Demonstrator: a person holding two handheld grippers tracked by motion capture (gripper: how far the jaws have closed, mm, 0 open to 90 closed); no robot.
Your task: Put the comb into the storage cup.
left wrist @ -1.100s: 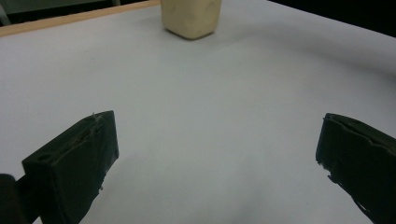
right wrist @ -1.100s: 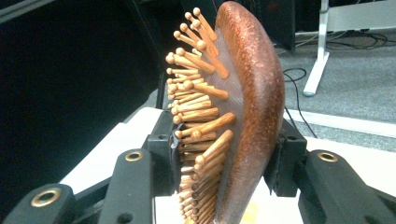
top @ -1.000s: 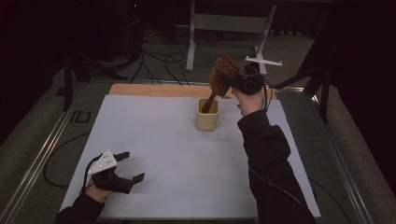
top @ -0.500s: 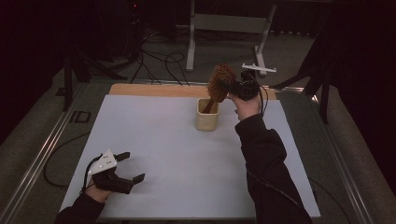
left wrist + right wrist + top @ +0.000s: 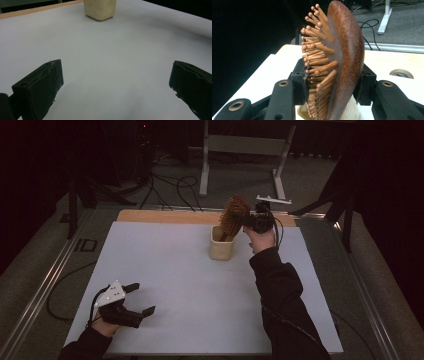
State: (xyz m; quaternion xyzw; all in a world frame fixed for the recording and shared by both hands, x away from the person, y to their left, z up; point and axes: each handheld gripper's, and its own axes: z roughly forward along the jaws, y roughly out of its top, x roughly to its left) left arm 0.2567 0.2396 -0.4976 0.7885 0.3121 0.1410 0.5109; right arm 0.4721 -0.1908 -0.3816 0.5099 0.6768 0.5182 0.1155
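Right gripper (image 5: 250,221) clamped wooden hairbrush (image 5: 234,216) head above cup (image 5: 221,245); brush probably light, rigid, best gripped across head. Left gripper (image 5: 134,306) gaped wide, empty, well apart from cup.

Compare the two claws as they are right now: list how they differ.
The right claw is shut on the wooden hairbrush; the left claw is open and holds nothing. The right claw is raised above the cream cup at the table's far edge; the left sits low near the table's near left corner. Both have black jaws and are hand-held.
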